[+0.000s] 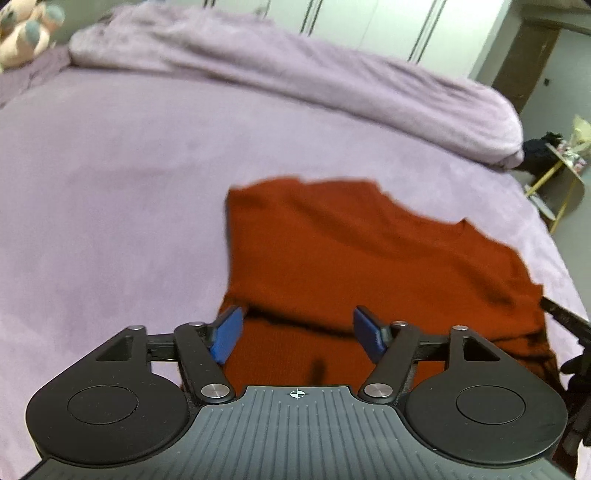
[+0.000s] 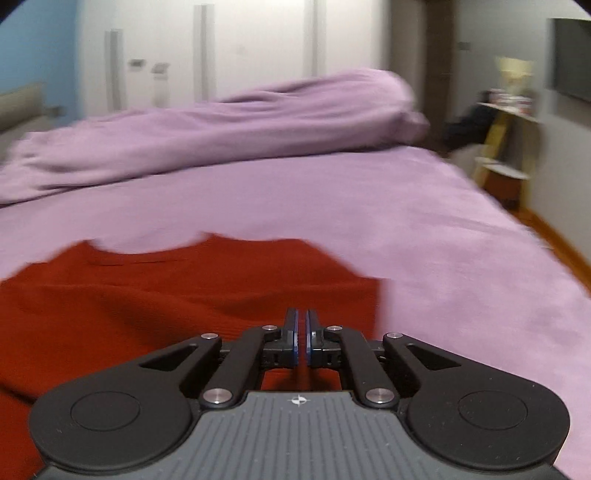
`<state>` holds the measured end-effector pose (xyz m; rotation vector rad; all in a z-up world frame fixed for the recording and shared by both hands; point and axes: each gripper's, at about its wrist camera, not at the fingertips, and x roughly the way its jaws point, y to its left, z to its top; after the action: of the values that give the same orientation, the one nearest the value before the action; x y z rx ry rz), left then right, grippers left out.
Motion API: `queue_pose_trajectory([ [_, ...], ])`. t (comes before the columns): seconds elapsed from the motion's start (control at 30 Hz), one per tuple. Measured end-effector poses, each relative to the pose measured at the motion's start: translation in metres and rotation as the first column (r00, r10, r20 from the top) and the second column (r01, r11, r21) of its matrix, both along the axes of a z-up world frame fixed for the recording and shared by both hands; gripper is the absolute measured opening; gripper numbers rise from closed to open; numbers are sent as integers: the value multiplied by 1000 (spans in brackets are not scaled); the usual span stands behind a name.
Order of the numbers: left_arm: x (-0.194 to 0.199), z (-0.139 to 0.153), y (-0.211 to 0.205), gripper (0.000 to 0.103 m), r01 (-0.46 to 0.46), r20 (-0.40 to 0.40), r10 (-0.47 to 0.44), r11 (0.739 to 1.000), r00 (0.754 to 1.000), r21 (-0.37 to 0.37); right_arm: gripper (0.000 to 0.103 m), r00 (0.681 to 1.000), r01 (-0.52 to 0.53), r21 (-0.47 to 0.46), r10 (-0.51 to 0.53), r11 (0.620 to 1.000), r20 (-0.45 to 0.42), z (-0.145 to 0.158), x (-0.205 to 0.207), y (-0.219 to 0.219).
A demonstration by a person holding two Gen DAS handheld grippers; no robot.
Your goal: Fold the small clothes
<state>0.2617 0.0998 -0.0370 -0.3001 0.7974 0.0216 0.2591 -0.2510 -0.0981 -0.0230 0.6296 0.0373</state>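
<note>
A red knit garment lies spread flat on the lilac bed sheet, its neckline toward the far right. My left gripper hovers open over the garment's near edge, its blue pads wide apart with nothing between them. In the right wrist view the same garment fills the lower left. My right gripper is shut at the garment's right side, with a thin strip of red cloth between the pads. Its dark fingers show at the garment's right corner in the left wrist view.
A bunched lilac duvet lies across the far side of the bed. A plush toy sits at the far left corner. A yellow-legged side table stands beyond the bed's right edge, with white wardrobe doors behind.
</note>
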Motion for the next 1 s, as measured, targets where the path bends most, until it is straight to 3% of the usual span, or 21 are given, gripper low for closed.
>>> queue_pose_trajectory([
  [0.13,26,-2,-13,76,10,25,-10,1000,1000,14,4,984,-174,-1,174,985,-44,-8,6,45],
  [0.23,51,-14,-25,74,-11,22,10,998,1000,65,4,973,-223,-11,222,975,-65,-19,13,65],
  [0.3,65,-22,-35,74,23,37,-28,993,999,112,2,976,-204,-68,197,977,-95,-28,21,69],
  [0.47,95,-45,-62,72,86,-11,-86,968,996,236,0,991,-121,-119,115,985,-63,-37,43,48],
  [0.53,103,-50,-69,75,81,7,-86,959,996,273,0,994,-107,-165,101,980,-46,-37,51,47],
  [0.63,114,-58,-70,82,70,13,-77,958,997,278,0,994,-106,-171,100,980,-41,-37,57,50],
  [0.73,114,-56,-64,84,67,11,-72,966,997,249,0,992,-122,-133,117,984,-45,-33,52,46],
  [0.9,76,-41,-59,80,87,31,-96,973,995,214,0,991,-129,-58,127,990,-40,-15,7,33],
  [1.0,55,-42,-58,81,97,25,-105,972,994,215,0,991,-118,-84,111,989,-78,-24,-15,26],
])
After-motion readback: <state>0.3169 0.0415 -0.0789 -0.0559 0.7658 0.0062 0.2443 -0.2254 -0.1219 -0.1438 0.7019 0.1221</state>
